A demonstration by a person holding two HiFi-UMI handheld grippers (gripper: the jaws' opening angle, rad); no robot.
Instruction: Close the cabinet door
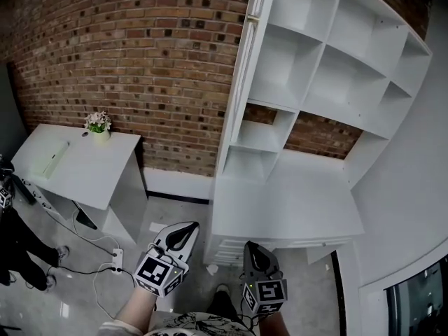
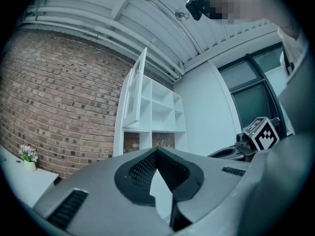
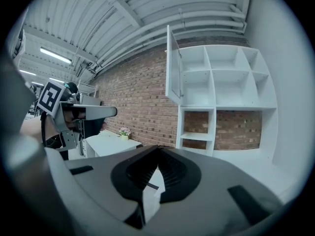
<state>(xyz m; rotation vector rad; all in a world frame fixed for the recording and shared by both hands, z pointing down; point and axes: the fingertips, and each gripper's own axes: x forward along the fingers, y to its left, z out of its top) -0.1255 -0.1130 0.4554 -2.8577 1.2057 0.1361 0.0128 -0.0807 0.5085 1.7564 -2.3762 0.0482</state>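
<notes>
The tall white cabinet point(image 1: 329, 75) stands against the brick wall, its upper shelves bare. Its white door point(image 1: 245, 68) swings out at the top left, seen edge-on in the head view; the door point(image 2: 139, 90) shows again in the left gripper view, and the door point(image 3: 172, 68) in the right gripper view. My left gripper point(image 1: 183, 231) and right gripper point(image 1: 253, 247) are low in the head view, side by side over the floor and well short of the cabinet. The left gripper point(image 2: 157, 149) has its jaws together with nothing between them. The right gripper point(image 3: 158, 146) looks the same.
A white desk point(image 1: 77, 163) with a small flower pot point(image 1: 98, 123) stands to the left. Cables and a power strip point(image 1: 115, 257) lie on the floor beside it. The cabinet's deep counter point(image 1: 294, 201) juts out ahead of me. A dark window point(image 1: 420, 299) is at the lower right.
</notes>
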